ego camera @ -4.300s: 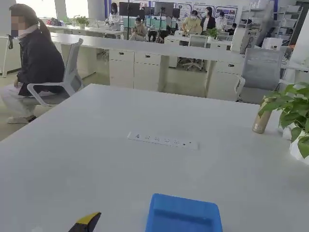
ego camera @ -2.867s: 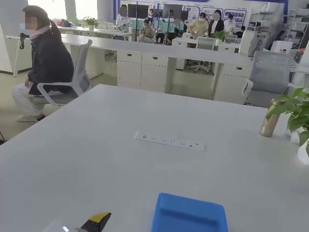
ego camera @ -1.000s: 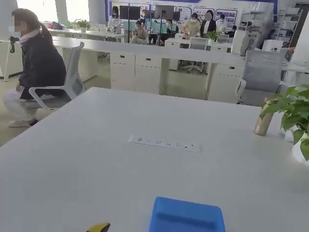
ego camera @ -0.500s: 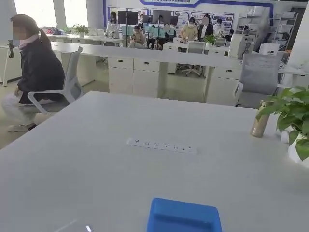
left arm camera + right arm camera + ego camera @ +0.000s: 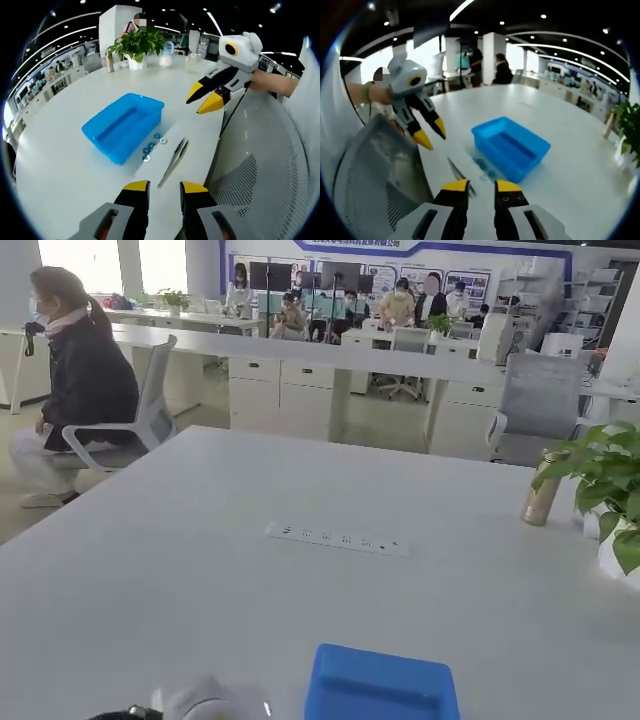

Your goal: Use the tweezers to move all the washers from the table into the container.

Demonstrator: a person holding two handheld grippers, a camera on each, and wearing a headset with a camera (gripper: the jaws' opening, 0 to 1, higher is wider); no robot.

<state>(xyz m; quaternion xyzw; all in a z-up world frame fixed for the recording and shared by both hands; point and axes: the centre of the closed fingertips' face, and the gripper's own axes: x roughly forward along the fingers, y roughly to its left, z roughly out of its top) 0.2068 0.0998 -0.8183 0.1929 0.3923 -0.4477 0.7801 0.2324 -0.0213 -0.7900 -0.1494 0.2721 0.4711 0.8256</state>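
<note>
The washers (image 5: 154,143) lie on the table (image 5: 65,165) just ahead of the fingers of my left gripper (image 5: 164,189), right beside the blue container's (image 5: 122,125) near wall. The tweezers (image 5: 172,162) lie flat between them and my fingertips. Both my pairs of fingers stand slightly apart, holding nothing, and my right gripper (image 5: 199,104) hovers beyond the tweezers.

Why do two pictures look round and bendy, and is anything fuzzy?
Both gripper views: the fisheye lens bends the table edge. Right gripper view: tweezers and washers look smeared. Head view: a white blur by the blue container.
</note>
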